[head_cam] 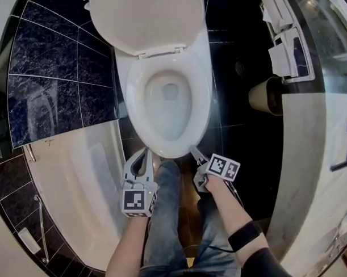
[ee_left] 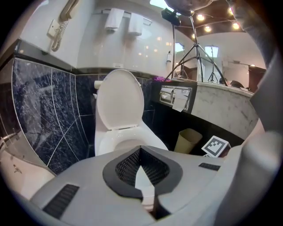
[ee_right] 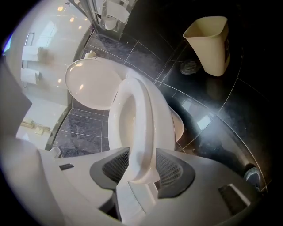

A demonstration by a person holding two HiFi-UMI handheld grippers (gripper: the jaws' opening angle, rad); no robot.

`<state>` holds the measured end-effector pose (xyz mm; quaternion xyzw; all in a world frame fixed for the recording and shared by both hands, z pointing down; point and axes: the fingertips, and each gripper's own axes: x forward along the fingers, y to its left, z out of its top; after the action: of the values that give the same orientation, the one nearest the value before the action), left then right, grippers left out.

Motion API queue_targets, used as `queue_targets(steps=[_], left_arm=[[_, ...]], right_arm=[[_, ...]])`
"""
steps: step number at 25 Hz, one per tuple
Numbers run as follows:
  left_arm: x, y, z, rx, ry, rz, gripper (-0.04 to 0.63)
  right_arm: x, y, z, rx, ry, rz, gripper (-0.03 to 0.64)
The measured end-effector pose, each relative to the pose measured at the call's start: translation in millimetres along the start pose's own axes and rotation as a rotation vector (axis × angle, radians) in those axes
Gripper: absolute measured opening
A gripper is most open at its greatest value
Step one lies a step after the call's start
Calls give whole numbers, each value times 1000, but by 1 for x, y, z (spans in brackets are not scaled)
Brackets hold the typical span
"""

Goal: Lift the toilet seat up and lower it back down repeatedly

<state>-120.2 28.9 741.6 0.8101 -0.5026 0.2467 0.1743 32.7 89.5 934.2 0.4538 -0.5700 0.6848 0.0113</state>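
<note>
- Dark marble tiles (head_cam: pixel 45 74) wall a small bathroom, with a tub (head_cam: pixel 75 177) on the left. Where is the seat?

- The seat (head_cam: pixel 200 107) lies flat on the bowl and the lid (head_cam: pixel 146 18) stands up behind it. The right claw (ee_right: pixel 141 172) has its jaws wide apart astride the seat's front rim, one pad on each face. I cannot see a firm pinch.

- And the other claw?

- The left claw (ee_left: pixel 140 152) has its tips together with nothing between them. It sits low, just beside the bowl's front.

- What could go wrong?

- The hold looks shallow, right at the rim's edge, and the plastic is glossy. If the pads close on too little, the seat may slide out on the way up and slam onto the bowl. The claw also sits a little right of centre, so a hard pull could twist the hinges. A swing carried too far would knock the lid. The left claw is close enough that a dropped seat could strike it.
</note>
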Motion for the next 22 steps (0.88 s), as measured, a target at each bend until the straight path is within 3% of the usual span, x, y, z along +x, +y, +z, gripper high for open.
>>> queue_targets(steps=[10, 22], left_arm=[[13, 12, -17, -10, 30, 1, -9], [14, 6, -29, -29, 70, -2, -9]], right_arm=[[19, -5, 3, 92, -11, -23, 153], [17, -3, 3, 114, 1, -23, 147]])
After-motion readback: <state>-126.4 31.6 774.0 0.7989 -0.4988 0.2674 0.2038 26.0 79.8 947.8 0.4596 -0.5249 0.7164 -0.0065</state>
